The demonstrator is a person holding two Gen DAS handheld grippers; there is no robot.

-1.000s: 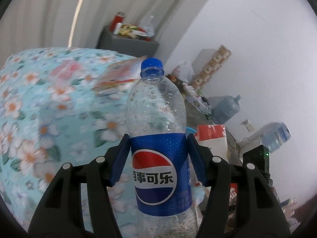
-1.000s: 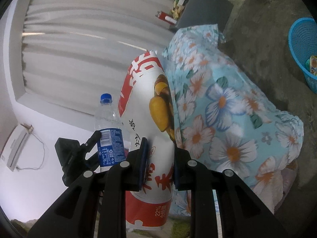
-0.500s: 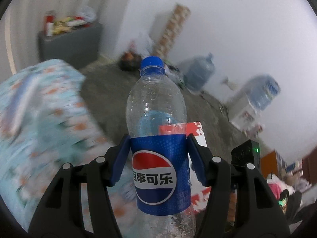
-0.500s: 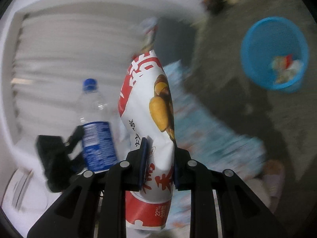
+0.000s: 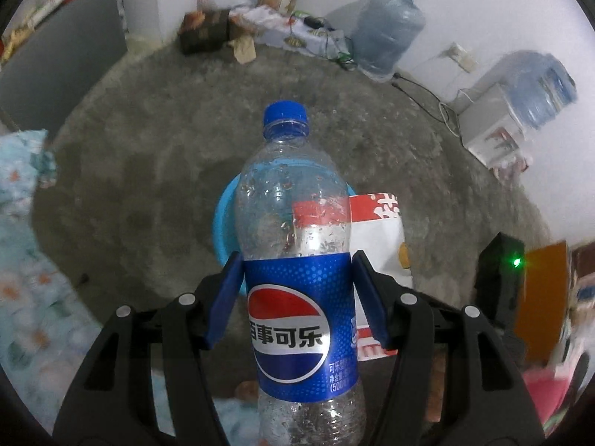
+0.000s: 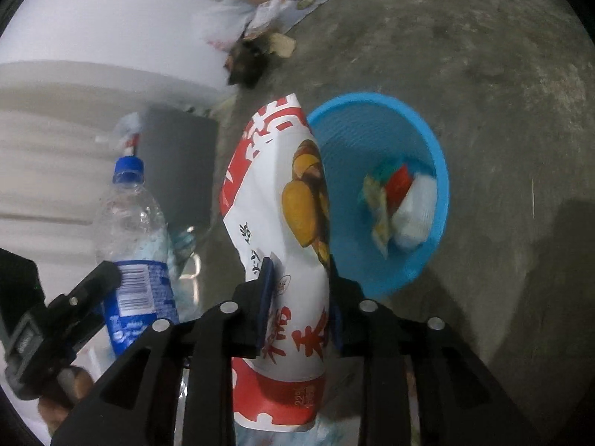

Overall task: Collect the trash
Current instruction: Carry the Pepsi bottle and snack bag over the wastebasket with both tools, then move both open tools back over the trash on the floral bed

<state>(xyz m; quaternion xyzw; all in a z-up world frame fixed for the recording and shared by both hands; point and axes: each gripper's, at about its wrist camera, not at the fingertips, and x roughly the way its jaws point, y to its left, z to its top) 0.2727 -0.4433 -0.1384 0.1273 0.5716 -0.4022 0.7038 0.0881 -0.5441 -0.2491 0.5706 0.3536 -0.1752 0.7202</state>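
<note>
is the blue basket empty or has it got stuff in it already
Not empty. The right wrist view shows the blue basket on the floor with a few crumpled wrappers lying at its bottom.

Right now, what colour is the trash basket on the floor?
Bright blue; the basket shows best in the right wrist view.

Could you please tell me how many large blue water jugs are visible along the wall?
2: one water jug stands on the floor by the far wall; another jug sits atop the white dispenser to its right. Others may be hidden.
</note>
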